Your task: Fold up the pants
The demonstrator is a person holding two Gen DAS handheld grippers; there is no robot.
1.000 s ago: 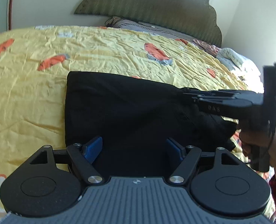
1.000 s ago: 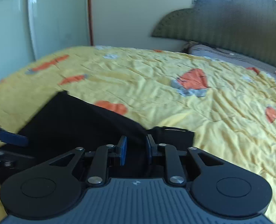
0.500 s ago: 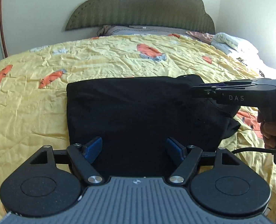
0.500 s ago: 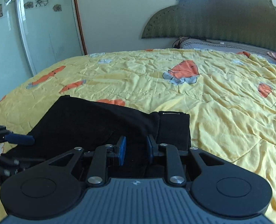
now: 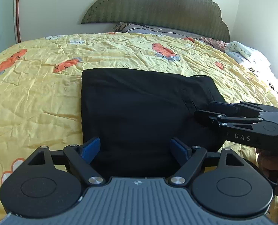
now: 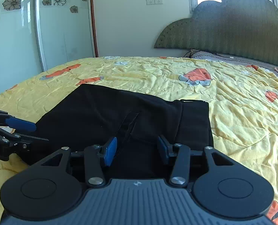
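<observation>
Black pants (image 5: pixel 139 108) lie folded in a flat rectangle on the yellow bedspread (image 5: pixel 35 97); they also show in the right wrist view (image 6: pixel 120 116), with the waistband end at the right. My left gripper (image 5: pixel 137 148) is open and empty just above the near edge of the pants. My right gripper (image 6: pixel 137 147) is open and empty above the pants' near right part; it also shows in the left wrist view (image 5: pixel 201 112) at the right side of the pants. The left gripper's blue pad shows in the right wrist view (image 6: pixel 20 124).
The bed has a green padded headboard (image 5: pixel 157 13) with pillows (image 5: pixel 157 30) and a white bundle (image 5: pixel 246 54) at its far right. A glass sliding door with flower prints (image 6: pixel 26 28) stands left of the bed. Wall sockets (image 6: pixel 155 0) are on the back wall.
My right gripper was shut on the pants' edge and has opened, letting the cloth go; the pants now lie flat. Both grippers have drawn back and risen a little.
</observation>
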